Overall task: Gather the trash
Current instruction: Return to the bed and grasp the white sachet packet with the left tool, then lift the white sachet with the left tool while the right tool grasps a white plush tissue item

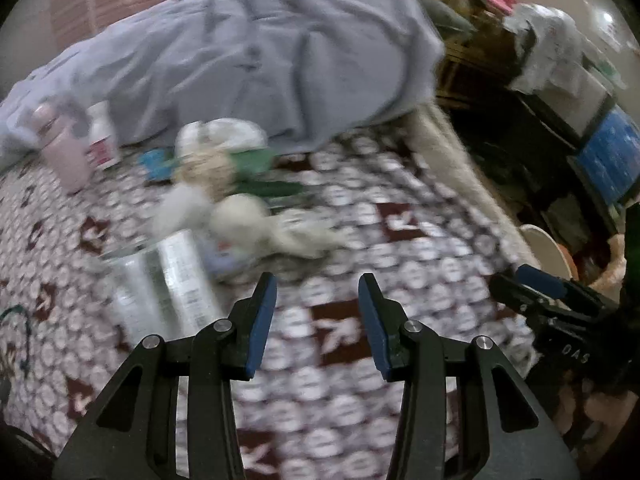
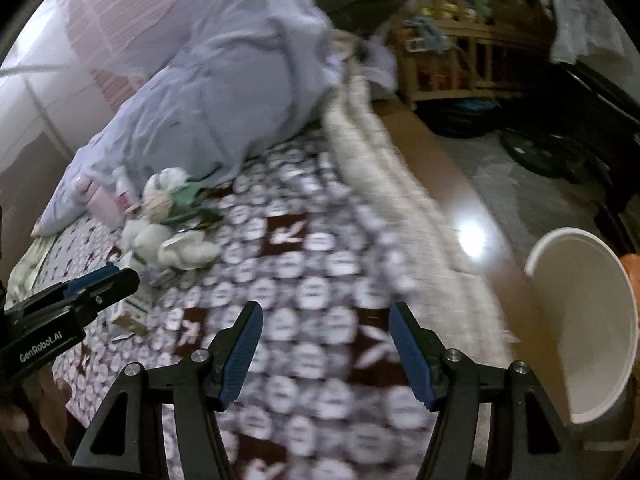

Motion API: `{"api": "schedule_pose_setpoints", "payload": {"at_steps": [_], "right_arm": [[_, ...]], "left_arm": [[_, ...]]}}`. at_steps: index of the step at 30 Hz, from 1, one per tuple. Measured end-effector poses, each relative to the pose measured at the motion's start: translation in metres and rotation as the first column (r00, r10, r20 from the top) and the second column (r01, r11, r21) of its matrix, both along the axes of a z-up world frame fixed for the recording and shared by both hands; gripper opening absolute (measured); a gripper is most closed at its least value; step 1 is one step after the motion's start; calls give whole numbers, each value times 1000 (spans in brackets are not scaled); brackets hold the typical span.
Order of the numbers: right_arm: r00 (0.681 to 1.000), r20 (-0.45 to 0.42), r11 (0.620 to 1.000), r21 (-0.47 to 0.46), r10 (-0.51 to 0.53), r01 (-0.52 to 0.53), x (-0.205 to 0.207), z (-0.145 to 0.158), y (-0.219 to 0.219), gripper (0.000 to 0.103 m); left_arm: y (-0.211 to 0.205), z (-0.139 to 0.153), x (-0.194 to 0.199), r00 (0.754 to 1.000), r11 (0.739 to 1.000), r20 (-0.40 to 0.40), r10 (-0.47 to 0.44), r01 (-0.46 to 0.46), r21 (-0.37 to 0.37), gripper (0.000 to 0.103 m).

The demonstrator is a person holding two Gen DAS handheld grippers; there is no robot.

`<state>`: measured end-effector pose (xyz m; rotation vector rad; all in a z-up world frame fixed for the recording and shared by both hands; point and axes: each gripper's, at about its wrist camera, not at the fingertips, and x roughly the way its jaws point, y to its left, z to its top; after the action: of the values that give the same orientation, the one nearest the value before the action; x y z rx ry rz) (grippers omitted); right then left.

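Left wrist view put the trash pile [image 1: 240,208] ahead and to the left of my left gripper [image 1: 317,320], whose jaws stood wide apart with nothing between them, only the patterned bedspread [image 1: 400,280] below. The pile was blurred, but I could make out crumpled white tissue wads [image 1: 240,216], a green wrapper [image 1: 256,172] behind them and a flattened silvery packet [image 1: 168,288] lying nearest, just left of the left finger, its long side running roughly away from me. I judged the left gripper the nearer one, so the coming reach looked like a short swing leftward and forward. Two bottles [image 1: 80,148] stood beyond the pile against the grey blanket [image 1: 260,60]; whether they counted as trash I could not tell. From the right wrist view, the right gripper [image 2: 326,344] was also spread wide and empty, with the same pile [image 2: 168,232] well off to its upper left, past the left gripper's [image 2: 100,280] body. Only this view showed the white bin [image 2: 592,320] clearly, tilted beside the bed on the floor at the right, close to the right gripper; the left view caught just a sliver of its rim [image 1: 548,248].
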<state>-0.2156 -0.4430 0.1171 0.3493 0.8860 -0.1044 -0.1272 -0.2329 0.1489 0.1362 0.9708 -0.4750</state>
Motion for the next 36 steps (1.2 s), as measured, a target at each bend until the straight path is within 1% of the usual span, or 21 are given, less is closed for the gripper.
{"api": "schedule_pose_setpoints", "payload": {"at_steps": [4,7,11,13,14,16,20,23,26,29,31,32,33,34,35,36], "right_arm": [[998,-14,998,-12,66,-66,15,-2,27,64],[994,-21,994,-16,112,-112,29,-5,45,64],[987,-21,987,-3,161,-161,54,-10,66,65],[982,-15,982,-1,190,-190,68,-12,76,68],[977,-18,977,-5,211,-211,77,-14,82,70],[968,-24,968,-19,252,-252,93,-18,94,70],[955,-44,954,-46,294,-296,115,-23,107,70],[946,-19,944,-54,324,-324,125,-18,115,70],[929,-24,925,-78,370,-371,139,-20,126,70],[910,-53,905,-101,410,-414,156,-31,138,70],[904,-76,901,-82,421,-427,165,-42,139,70],[904,-76,903,-67,420,-425,167,-46,138,68],[907,-62,906,-62,416,-419,166,-47,137,60],[911,-47,909,-65,410,-412,164,-47,135,55],[913,-39,911,-65,406,-408,161,-45,134,42],[912,-31,910,-52,410,-411,158,-44,132,33]], "left_arm": [[47,-4,9,997,997,-8,74,-74,16,41],[80,-12,17,991,991,-27,133,-132,18,41],[121,-25,28,977,979,-81,200,-203,-36,42],[135,-35,35,967,970,-121,222,-231,-69,55],[140,-39,38,964,966,-135,230,-242,-86,57],[147,-48,44,957,960,-162,239,-258,-109,58],[149,-64,59,950,954,-205,237,-267,-134,58],[145,-72,69,948,953,-221,228,-263,-147,58],[142,-79,75,949,955,-224,221,-257,-149,58],[141,-87,82,946,954,-233,227,-264,-142,58],[141,-94,87,940,951,-256,226,-269,-150,58],[140,-97,88,939,951,-262,224,-269,-151,58],[139,-98,89,941,953,-257,220,-263,-150,58],[138,-97,88,946,957,-247,212,-252,-145,57],[136,-97,87,950,960,-237,205,-242,-138,54],[135,-95,86,954,964,-228,196,-230,-133,52]]}}
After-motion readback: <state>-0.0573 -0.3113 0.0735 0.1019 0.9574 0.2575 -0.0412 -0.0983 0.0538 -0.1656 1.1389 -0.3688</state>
